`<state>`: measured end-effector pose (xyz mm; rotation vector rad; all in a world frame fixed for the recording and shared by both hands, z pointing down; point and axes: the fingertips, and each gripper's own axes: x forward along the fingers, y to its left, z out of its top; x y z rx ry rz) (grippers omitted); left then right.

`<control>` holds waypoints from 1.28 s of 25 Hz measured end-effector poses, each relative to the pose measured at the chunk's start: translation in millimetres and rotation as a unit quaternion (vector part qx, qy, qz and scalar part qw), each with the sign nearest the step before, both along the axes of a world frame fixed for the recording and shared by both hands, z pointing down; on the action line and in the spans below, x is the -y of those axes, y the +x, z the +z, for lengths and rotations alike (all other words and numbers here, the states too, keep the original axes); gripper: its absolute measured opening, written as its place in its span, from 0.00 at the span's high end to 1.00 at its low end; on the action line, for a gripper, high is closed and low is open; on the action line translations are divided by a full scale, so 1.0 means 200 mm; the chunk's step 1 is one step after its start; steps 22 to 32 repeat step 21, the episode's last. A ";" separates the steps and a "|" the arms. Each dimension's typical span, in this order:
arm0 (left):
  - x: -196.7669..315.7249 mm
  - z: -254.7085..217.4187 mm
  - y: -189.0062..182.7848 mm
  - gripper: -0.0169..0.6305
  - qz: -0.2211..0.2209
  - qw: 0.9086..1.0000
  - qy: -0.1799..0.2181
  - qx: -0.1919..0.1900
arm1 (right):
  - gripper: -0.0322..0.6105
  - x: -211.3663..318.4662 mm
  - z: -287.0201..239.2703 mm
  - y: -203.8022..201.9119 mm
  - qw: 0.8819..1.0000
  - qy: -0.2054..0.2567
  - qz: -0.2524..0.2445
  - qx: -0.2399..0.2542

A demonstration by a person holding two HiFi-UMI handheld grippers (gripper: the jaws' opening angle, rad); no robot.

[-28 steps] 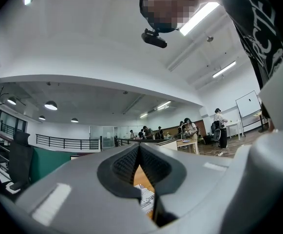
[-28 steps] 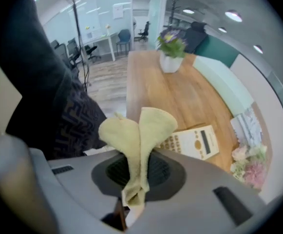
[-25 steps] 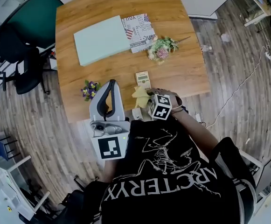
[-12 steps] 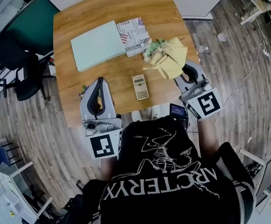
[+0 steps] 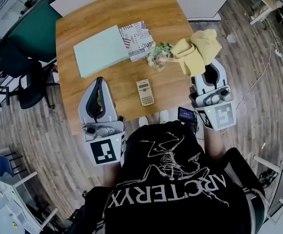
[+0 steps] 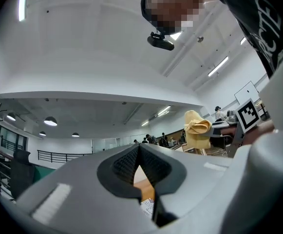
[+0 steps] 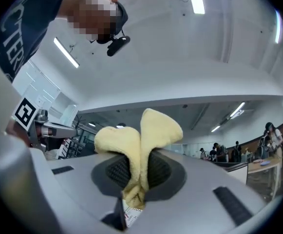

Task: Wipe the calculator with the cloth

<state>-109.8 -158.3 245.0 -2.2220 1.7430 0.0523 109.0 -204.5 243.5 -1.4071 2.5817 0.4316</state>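
Observation:
The beige calculator (image 5: 144,92) lies flat near the front edge of the wooden table (image 5: 107,6), uncovered, between my two grippers. My right gripper (image 5: 205,66) is raised at the table's right side and shut on the yellow cloth (image 5: 198,47), which bunches above its jaws. In the right gripper view the cloth (image 7: 142,140) is pinched between the pads of the right gripper (image 7: 137,177), which points up towards the ceiling. My left gripper (image 5: 98,83) hovers left of the calculator, and in its own view the left gripper (image 6: 139,150) is shut on nothing. That view also shows the cloth (image 6: 197,129) off to the right.
A pale green board (image 5: 102,44) and a printed sheet (image 5: 139,33) lie at the back of the table. A flower bunch (image 5: 158,53) sits beside the cloth. A dark chair (image 5: 17,69) stands left of the table. Wooden floor surrounds it.
The right gripper has carried the cloth off the calculator, away to the right and upward. The left gripper has drifted a little left and back. The calculator now shows fully.

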 end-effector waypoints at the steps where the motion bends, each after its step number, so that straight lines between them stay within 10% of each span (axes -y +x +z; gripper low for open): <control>1: 0.00 0.00 0.00 0.96 0.000 1.000 0.001 0.000 | 0.87 0.00 0.00 0.00 1.000 0.001 0.000 0.001; 32: 0.00 0.01 0.00 0.96 -0.012 1.000 0.004 -0.003 | 0.87 0.02 0.04 0.02 1.000 -0.011 -0.012 0.006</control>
